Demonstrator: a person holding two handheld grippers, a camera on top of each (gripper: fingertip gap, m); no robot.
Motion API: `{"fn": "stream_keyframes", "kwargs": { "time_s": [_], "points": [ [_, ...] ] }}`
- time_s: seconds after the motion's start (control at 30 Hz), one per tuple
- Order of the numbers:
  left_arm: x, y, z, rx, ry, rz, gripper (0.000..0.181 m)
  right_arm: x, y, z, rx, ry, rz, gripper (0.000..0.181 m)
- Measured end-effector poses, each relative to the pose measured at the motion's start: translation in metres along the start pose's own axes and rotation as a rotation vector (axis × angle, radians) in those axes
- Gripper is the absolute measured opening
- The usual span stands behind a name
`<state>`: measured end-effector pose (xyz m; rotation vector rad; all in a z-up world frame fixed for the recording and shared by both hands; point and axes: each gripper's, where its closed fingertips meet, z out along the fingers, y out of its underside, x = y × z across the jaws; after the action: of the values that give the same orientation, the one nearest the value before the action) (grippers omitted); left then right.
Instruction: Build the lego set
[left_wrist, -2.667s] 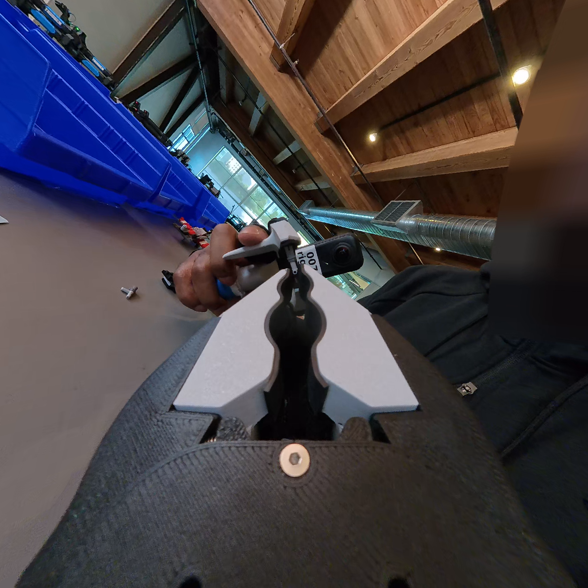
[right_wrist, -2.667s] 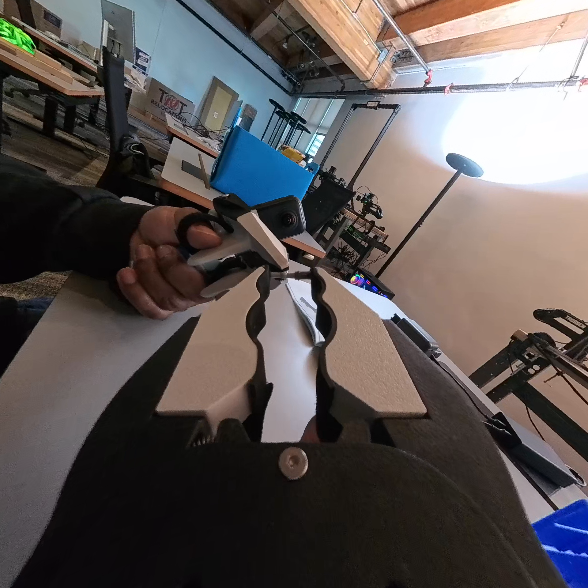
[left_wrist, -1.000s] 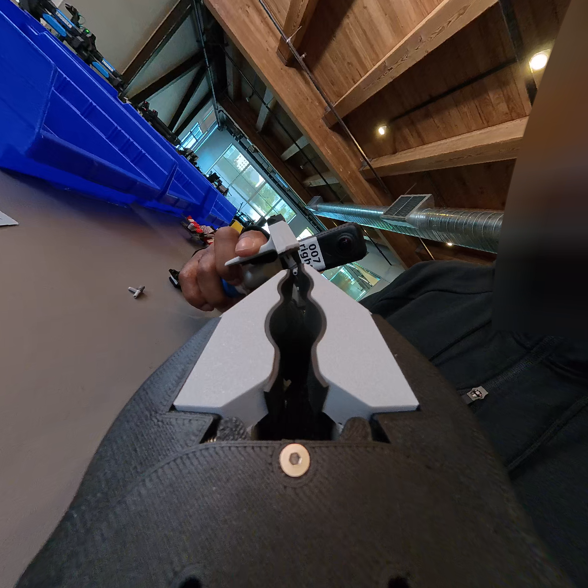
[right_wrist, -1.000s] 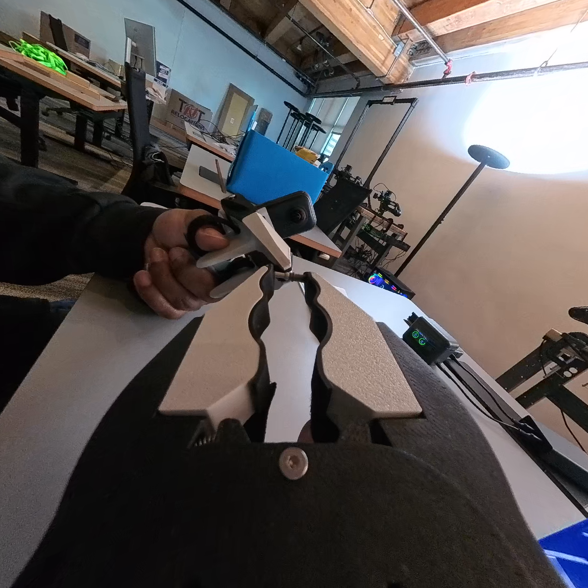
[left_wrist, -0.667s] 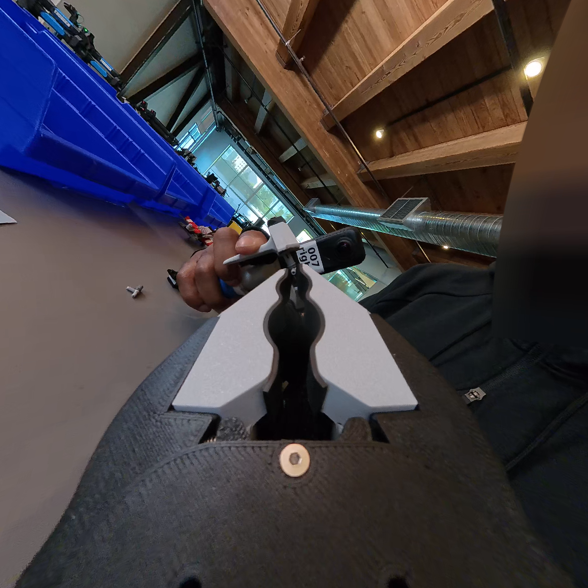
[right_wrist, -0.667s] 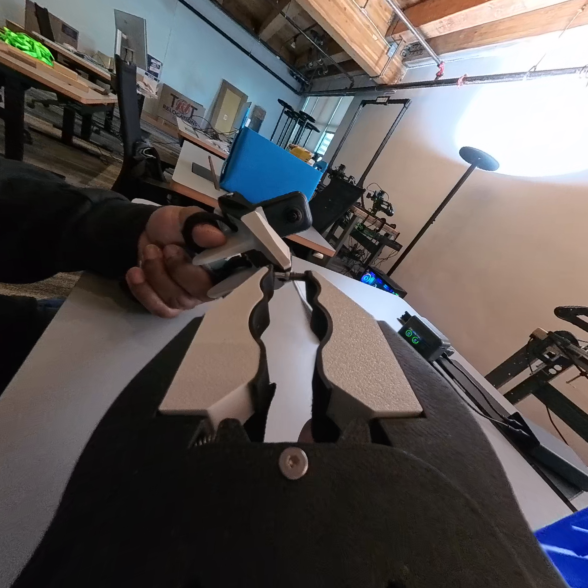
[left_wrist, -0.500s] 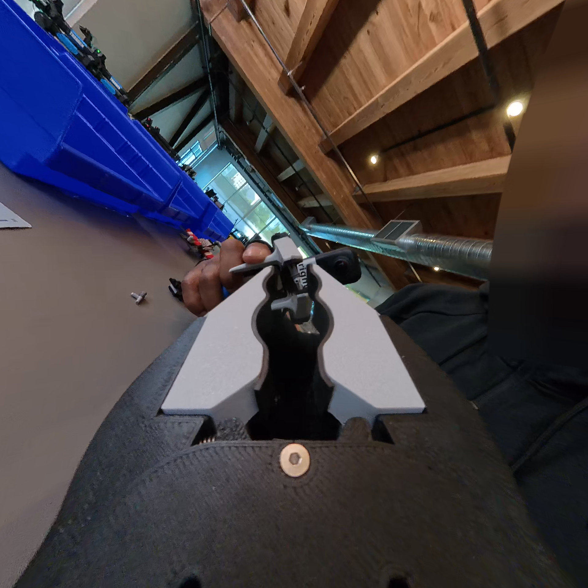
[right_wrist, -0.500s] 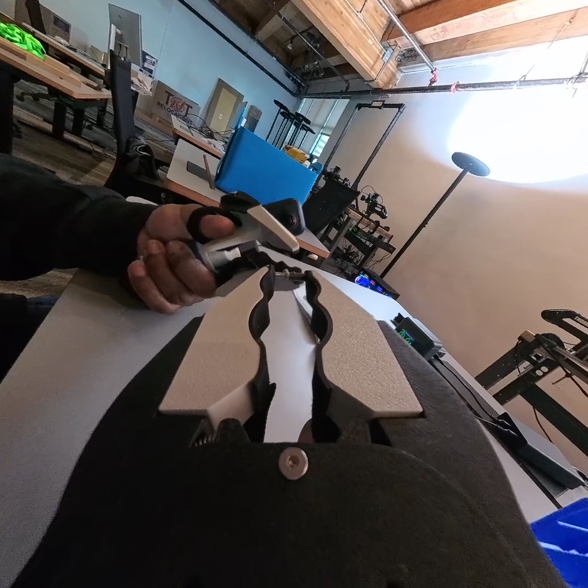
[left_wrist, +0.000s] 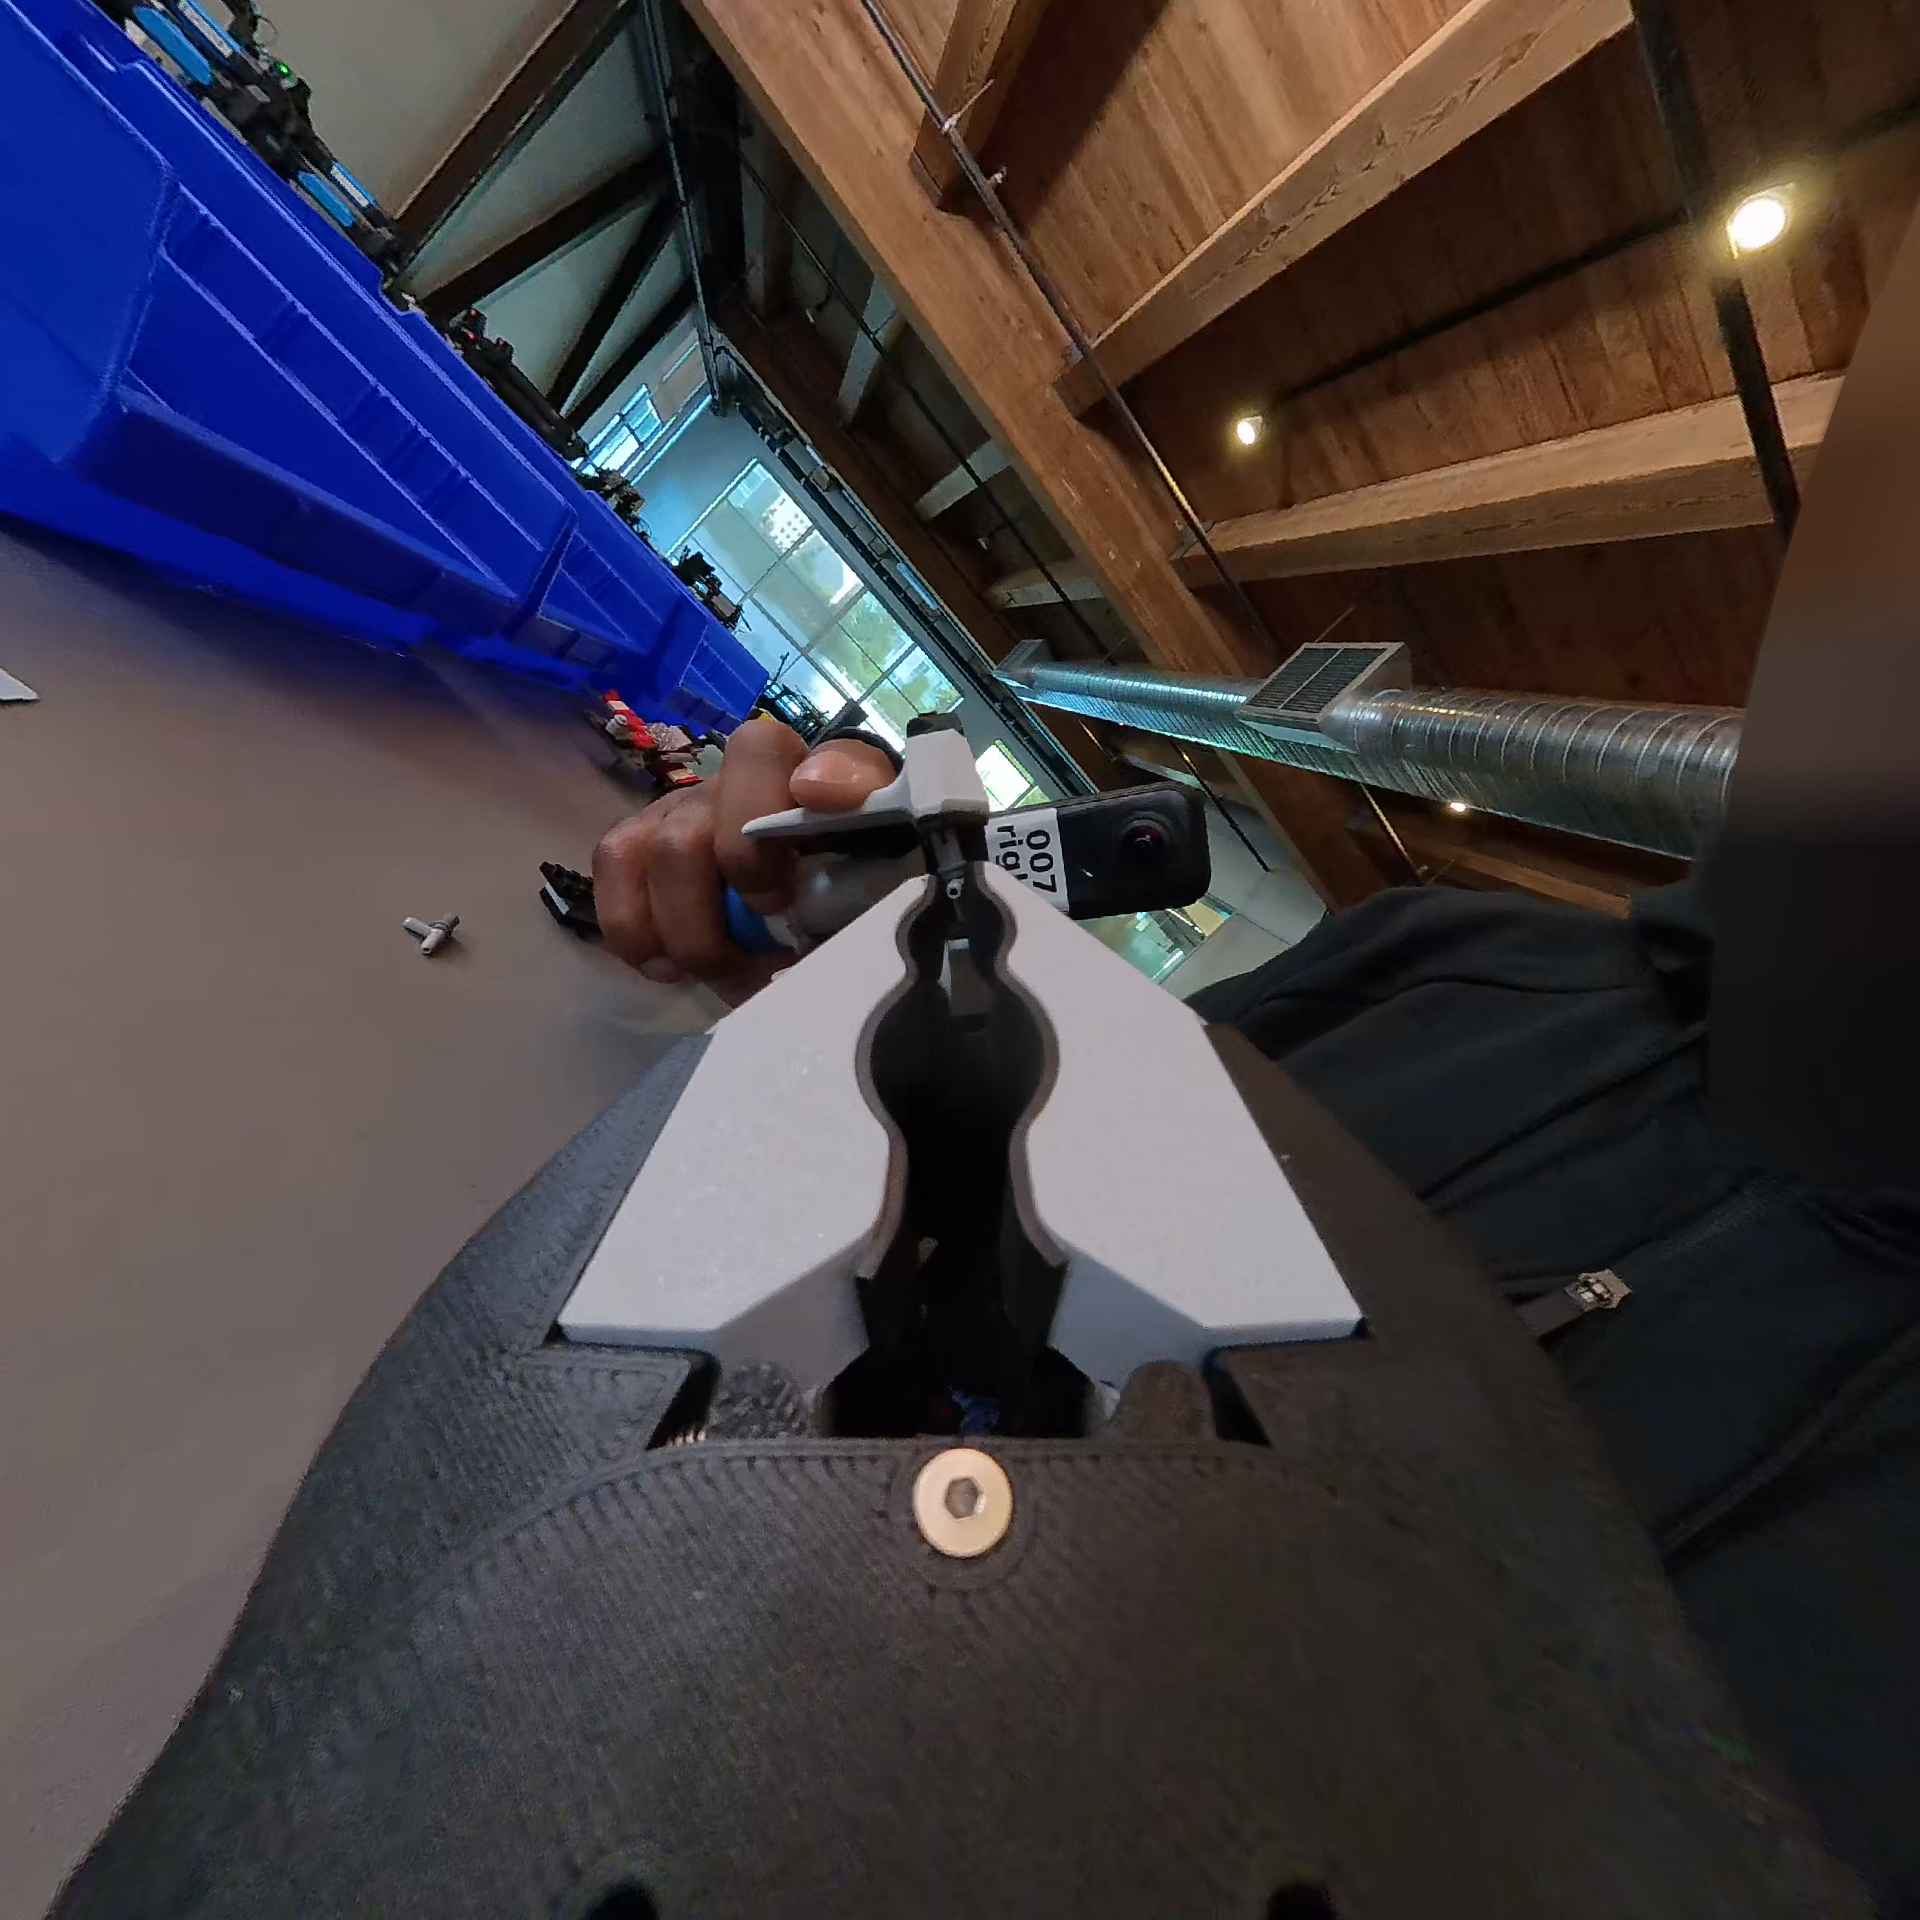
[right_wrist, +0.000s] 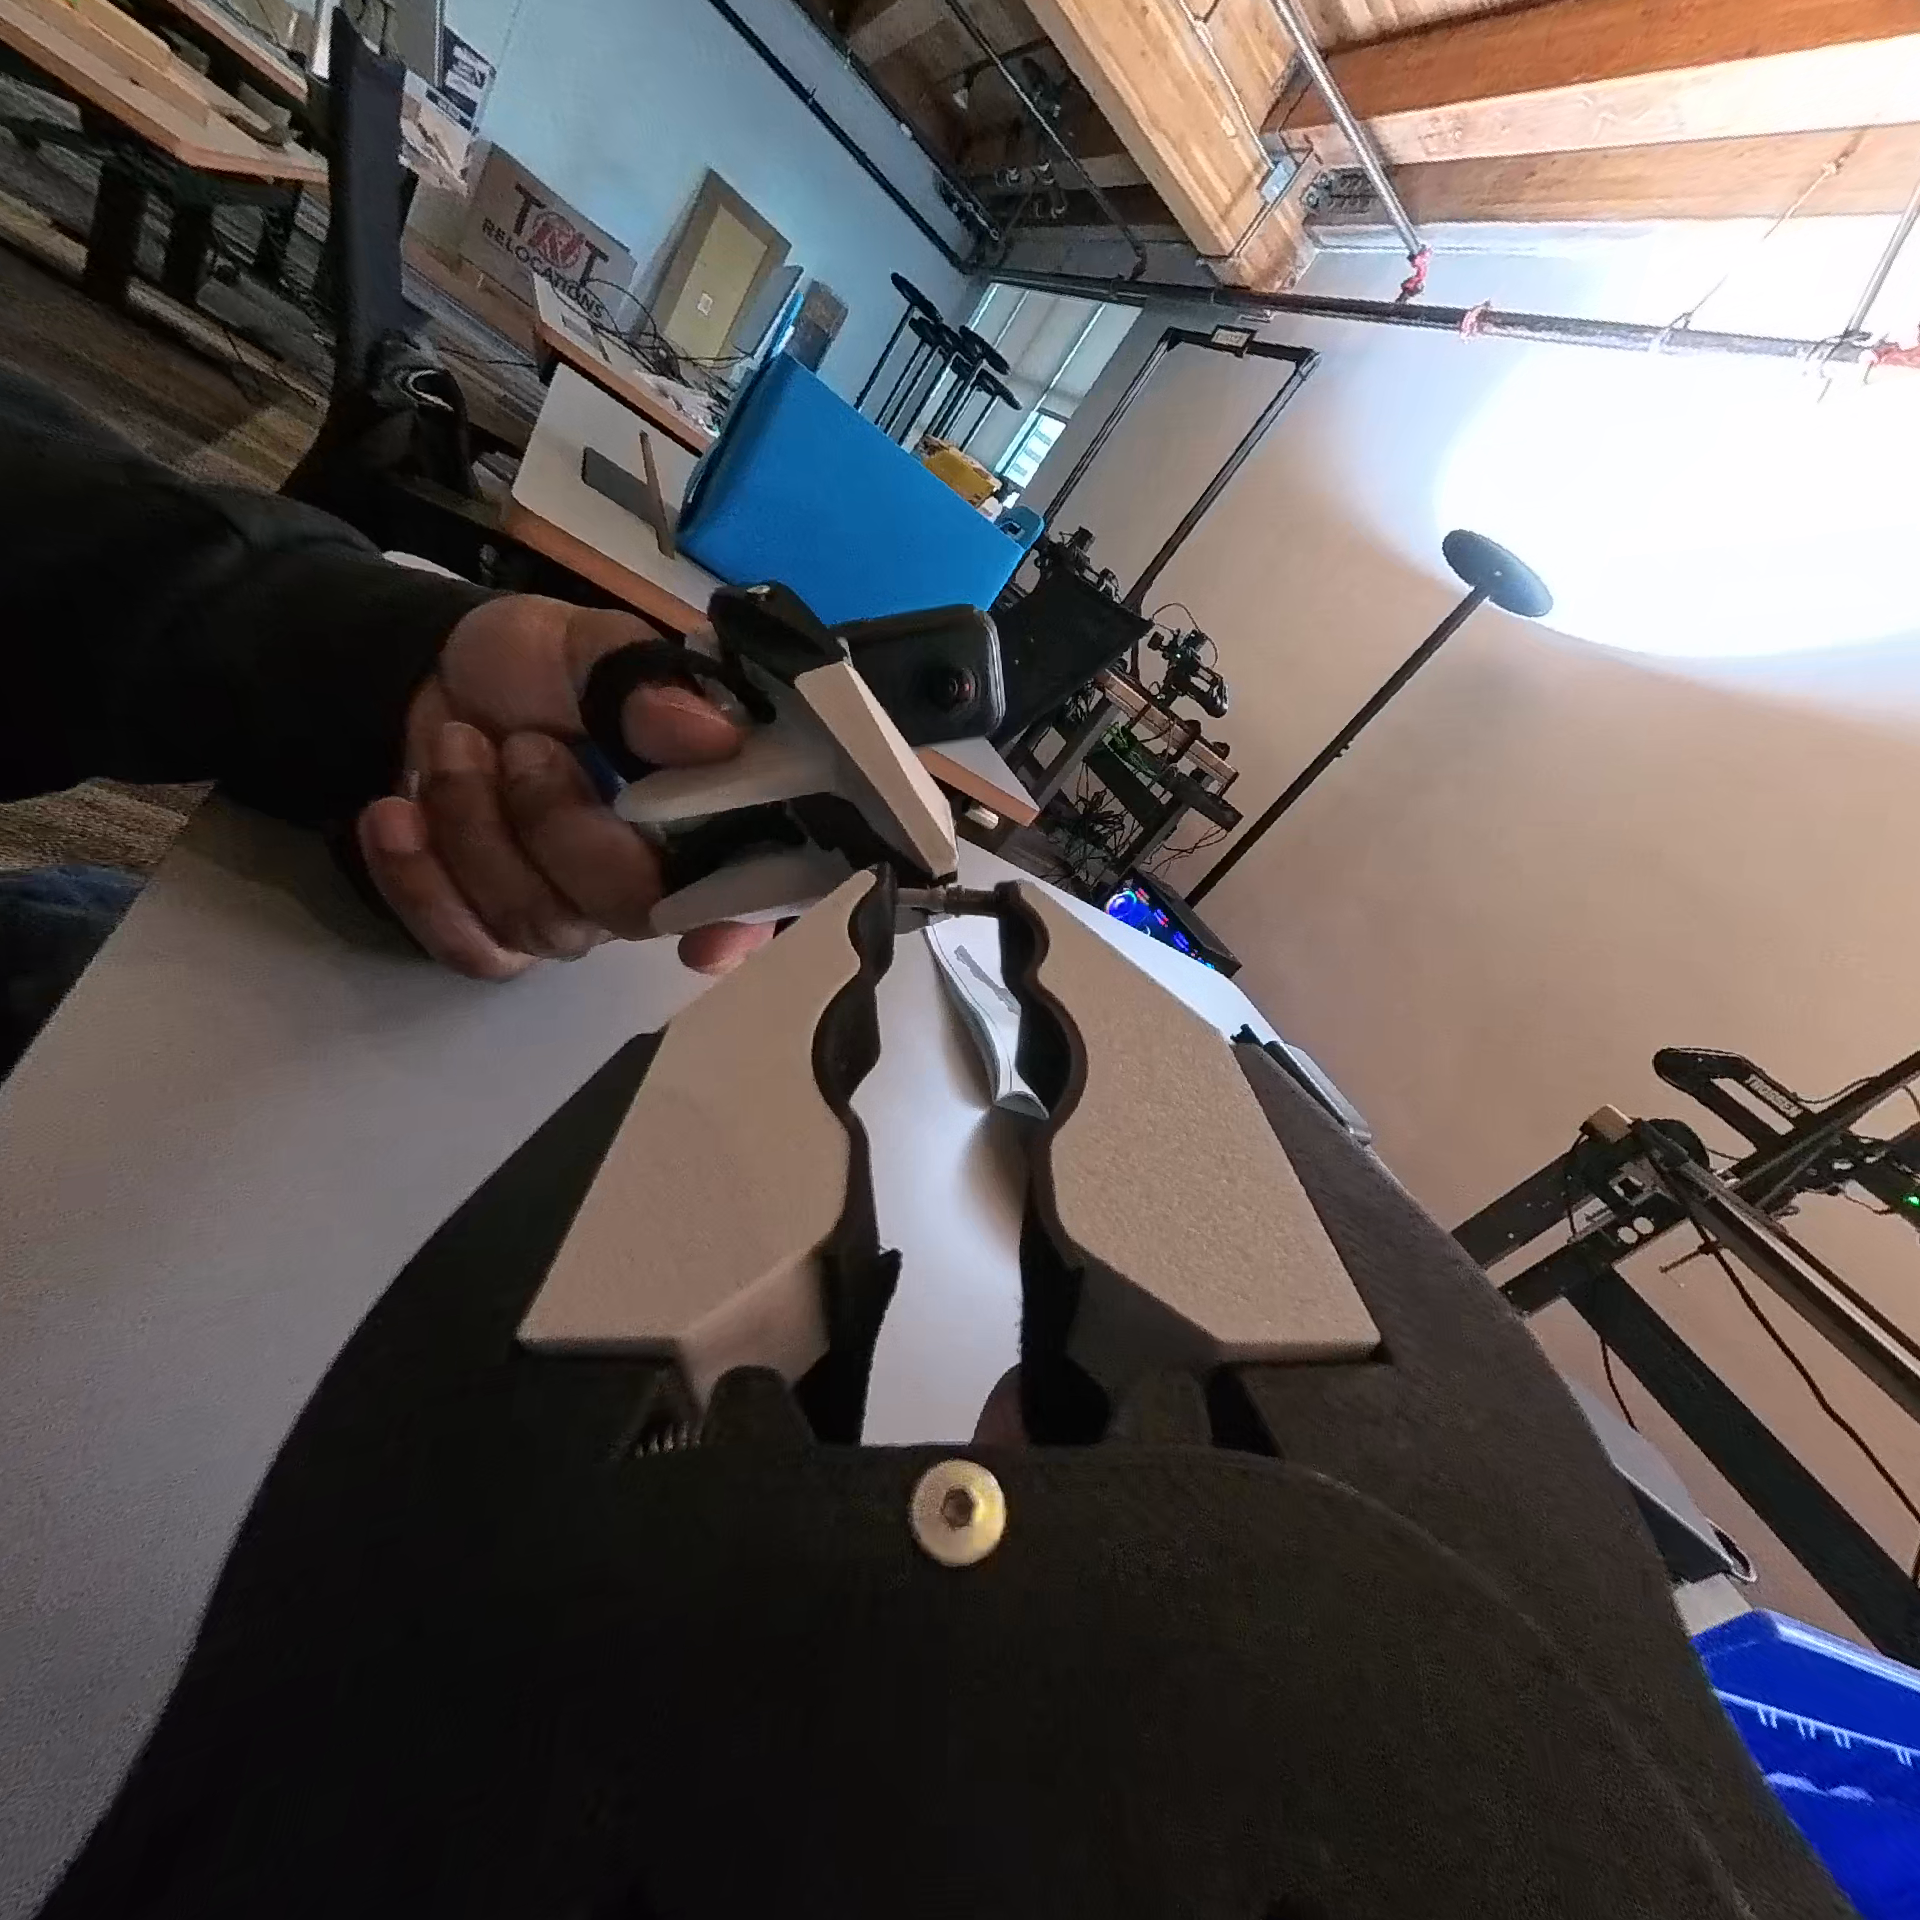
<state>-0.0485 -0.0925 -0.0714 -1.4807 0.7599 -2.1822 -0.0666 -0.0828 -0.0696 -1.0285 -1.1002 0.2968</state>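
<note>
The left tool is seen closed, tips together on a small dark grey lego piece w/ a thin pin at its far end. In the right wrist view the right tool is seen partly apart, and a thin axle is spanned between its two tips, so it is clamped on this. Both tools are met tip to tip above the desk. On the desk, left of the tools, a light grey connector is laid apart, and a small black part just beside the hand. Blue bins are placed at the far left; some red and dark pieces near them. A booklet is seen on the desk between the right tool's fingers.
</note>
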Motion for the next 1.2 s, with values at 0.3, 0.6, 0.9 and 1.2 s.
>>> {"fn": "stream_keyframes", "kwargs": {
  "time_s": [0.3,0.6,0.9,1.2],
  "points": [
    [0.001,0.001,0.012,0.026,-0.049,0.142,0.003,0.009,-0.007,-0.014,-0.013,0.044,0.215,0.04],
    [0.007,0.011,0.035,0.038,-0.09,0.402,0.003,0.005,-0.023,-0.078,-0.035,0.133,0.505,0.037],
    [0.009,0.015,0.047,0.057,-0.079,0.435,0.003,0.053,0.043,-0.223,-0.423,0.411,0.504,0.039],
    [-0.007,0.023,0.066,0.003,-0.131,0.363,0.003,0.02,0.091,-0.242,-0.624,0.198,0.606,0.054]
  ]
}}
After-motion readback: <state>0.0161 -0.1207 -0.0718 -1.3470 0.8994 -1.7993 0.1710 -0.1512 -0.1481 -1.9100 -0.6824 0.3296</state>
